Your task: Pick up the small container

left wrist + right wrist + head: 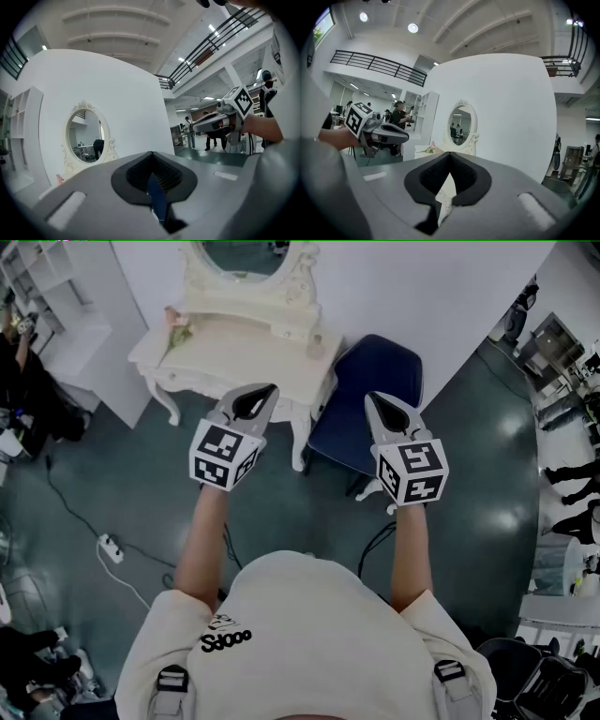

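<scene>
A small pale container point(316, 349) stands near the right end of the cream dressing table point(234, 352), too small to make out in detail. My left gripper point(271, 389) hangs above the floor in front of the table, jaws together and empty. My right gripper point(371, 397) hovers over the blue chair, also shut with nothing in it. Both are well short of the container. The left gripper view shows its own jaws point(152, 157) closed, with the right gripper point(219, 123) off to the side. In the right gripper view its jaws point(450, 155) are closed and the left gripper point(380, 133) is at the left.
An oval mirror point(246, 257) stands at the back of the table, and a pink flower point(177, 326) lies at its left end. A dark blue chair point(366, 395) sits right of the table. Cables and a power strip point(111, 547) lie on the green floor. White shelves point(56, 296) stand at the left.
</scene>
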### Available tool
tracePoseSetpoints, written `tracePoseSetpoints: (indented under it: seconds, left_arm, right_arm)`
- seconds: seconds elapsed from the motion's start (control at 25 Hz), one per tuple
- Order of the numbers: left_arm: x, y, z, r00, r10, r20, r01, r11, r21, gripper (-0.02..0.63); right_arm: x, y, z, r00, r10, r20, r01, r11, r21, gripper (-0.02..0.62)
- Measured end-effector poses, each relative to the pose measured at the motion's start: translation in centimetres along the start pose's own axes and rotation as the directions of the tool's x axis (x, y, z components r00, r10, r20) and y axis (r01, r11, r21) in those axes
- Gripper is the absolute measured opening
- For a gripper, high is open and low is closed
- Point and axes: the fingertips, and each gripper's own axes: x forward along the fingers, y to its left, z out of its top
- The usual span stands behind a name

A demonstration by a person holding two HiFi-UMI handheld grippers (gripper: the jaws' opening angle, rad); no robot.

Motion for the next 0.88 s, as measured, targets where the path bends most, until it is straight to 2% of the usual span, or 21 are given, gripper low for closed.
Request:
tracePoseSetpoints:
  seconds: [0.88]
  left_arm:
    - [-2.8,3.2,-3.0,0.999,-0.038,-0.013,0.038,0.999,-0.03,0.02]
  right_arm:
    - [1.8,3.3,-0.7,0.997,-0.077,-0.006,0.077,0.996,0.055,0.002]
